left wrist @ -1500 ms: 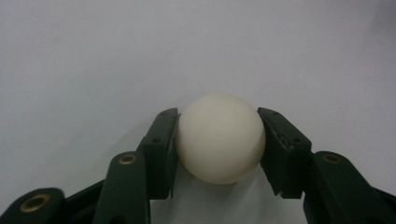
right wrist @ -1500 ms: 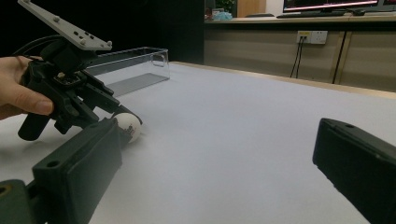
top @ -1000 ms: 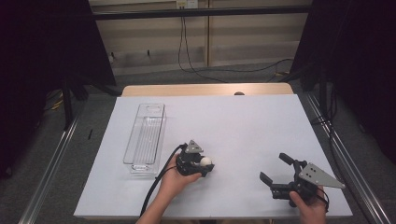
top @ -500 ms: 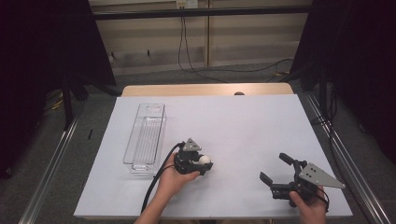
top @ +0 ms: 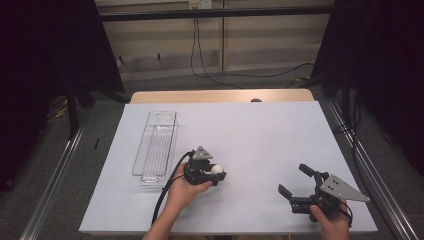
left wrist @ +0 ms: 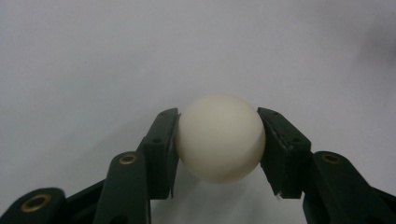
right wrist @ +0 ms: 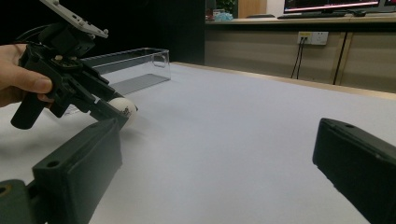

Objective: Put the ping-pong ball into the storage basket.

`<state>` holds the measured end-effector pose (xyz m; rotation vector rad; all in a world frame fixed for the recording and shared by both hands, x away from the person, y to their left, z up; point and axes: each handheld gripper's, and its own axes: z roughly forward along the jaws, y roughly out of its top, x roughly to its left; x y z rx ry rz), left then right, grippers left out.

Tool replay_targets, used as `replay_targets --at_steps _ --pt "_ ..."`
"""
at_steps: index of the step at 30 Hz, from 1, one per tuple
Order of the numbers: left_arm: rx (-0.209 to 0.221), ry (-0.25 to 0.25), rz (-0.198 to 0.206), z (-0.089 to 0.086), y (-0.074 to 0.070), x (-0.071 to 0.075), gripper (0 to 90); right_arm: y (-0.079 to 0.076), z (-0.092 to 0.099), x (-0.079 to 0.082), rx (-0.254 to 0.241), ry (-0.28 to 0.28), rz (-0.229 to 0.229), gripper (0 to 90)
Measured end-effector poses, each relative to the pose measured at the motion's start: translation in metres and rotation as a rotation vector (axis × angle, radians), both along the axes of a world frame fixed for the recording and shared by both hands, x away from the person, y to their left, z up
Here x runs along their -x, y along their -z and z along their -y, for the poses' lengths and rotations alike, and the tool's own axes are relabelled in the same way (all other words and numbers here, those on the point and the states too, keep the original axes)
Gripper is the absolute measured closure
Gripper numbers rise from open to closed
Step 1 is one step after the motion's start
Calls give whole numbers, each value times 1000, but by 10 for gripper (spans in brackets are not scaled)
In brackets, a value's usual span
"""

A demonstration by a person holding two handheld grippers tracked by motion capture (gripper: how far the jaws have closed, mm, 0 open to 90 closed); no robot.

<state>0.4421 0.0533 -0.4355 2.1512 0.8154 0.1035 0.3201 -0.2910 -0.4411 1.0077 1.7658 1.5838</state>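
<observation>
A white ball (left wrist: 218, 140) sits between the two black jaws of my left gripper (left wrist: 218, 133), which is shut on it from both sides. In the high view the left gripper (top: 216, 173) holds the ball (top: 216, 169) low over the white table cover, just right of a clear plastic tray (top: 156, 145). Whether the ball touches the cover I cannot tell. My right gripper (top: 293, 179) stands open near the front right of the table, with nothing between its jaws. The right gripper view looks past its own spread jaws (right wrist: 219, 163) at the ball (right wrist: 123, 108) in the left gripper (right wrist: 114, 114).
The long clear tray (right wrist: 133, 65) lies empty, lengthwise toward the far edge. The white cover (top: 260, 130) spans the table; a strip of wood (top: 220, 96) shows at the far edge. Metal rails run along both sides, and cables lie on the floor beyond.
My left gripper, with the ball in it, has edged slightly toward the tray. The right gripper has stayed where it was.
</observation>
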Motion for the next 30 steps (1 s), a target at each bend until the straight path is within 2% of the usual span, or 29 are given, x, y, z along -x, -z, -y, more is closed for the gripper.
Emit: replay_targets --at_steps 2,12,13,15,17,23,25,27,29,30 --pt "9 -3 5 0 0 -1 511 0 0 0 3 -3 3 8" --pt "-1 -13 1 -4 -8 -1 511 0 0 0 4 -2 5 8" --pt "11 -15 2 -5 -8 -1 512 0 0 0 4 -1 4 8" --pt "3 -21 -4 -6 -10 -1 511 0 0 0 0 1 4 8" --pt "22 -19 -5 -7 -10 -2 512 0 0 0 0 2 5 8" --pt "12 -28 -3 -10 -13 -3 512 0 0 1 -1 1 2 8" --pt "26 -24 -8 -12 -13 -4 512 0 0 1 -2 0 3 8" --pt "24 -42 -8 -12 -14 -4 512 -1 0 1 -5 0 0 8" --pt "31 -28 -11 -14 -15 -5 512 -1 0 1 -4 1 1 8" --pt "31 -37 -13 -14 -16 -5 512 -1 0 1 -5 0 0 8"
